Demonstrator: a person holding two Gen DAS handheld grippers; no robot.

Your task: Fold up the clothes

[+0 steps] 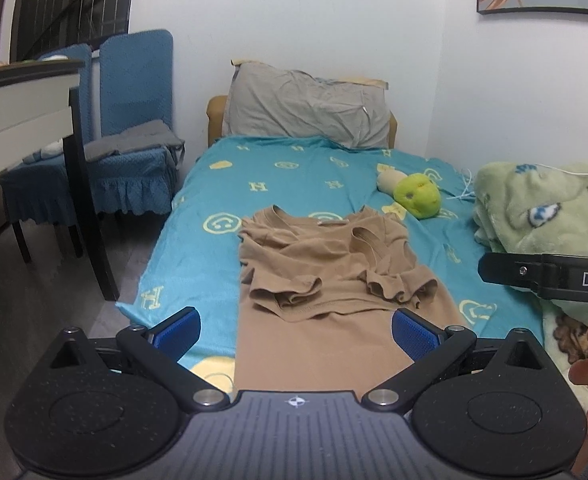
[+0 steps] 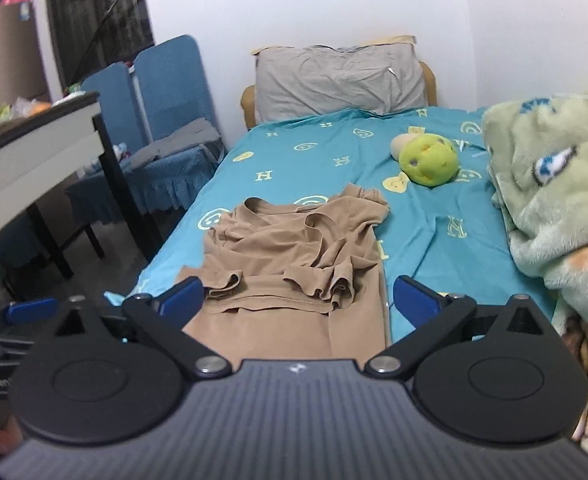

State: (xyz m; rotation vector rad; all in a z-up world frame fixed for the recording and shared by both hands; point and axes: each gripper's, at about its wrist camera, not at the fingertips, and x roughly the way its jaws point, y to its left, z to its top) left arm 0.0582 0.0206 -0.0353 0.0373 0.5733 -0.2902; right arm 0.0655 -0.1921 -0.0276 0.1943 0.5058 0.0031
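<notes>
Tan cotton, a shirt (image 1: 326,280), lies lengthwise down the middle of the bed (image 1: 198,240), neck toward the pillow (image 1: 306,112) at the head end and hem running under both cameras toward the foot edge. Both sleeves are already turned in over the chest, where they sit bunched and wrinkled, so the shirt looks narrowed to a long strip; the step in hand seems to be the crosswise fold.

The left gripper (image 1: 296,330) hangs above the lower part of the shirt, jaws spread wide and holding nothing. The right gripper (image 2: 298,300) hovers likewise, jaws wide apart and empty.

To do it well, each gripper should pinch one hem corner near the foot edge, catching all layers, then lift both together and carry them level toward the neck, so the turned-in sleeves are not dragged loose. The puckered sleeve cuffs would be better flattened first, or the fold will be lumpy.

A green plush toy (image 2: 428,160) sits beyond the collar toward the wall-side edge, apart from the shirt. A heaped green blanket (image 2: 554,184) crowds the wall side, near the right gripper's path. Two blue chairs (image 1: 134,120) and a table (image 1: 22,100) stand off the open side of the bed, out of the way.
</notes>
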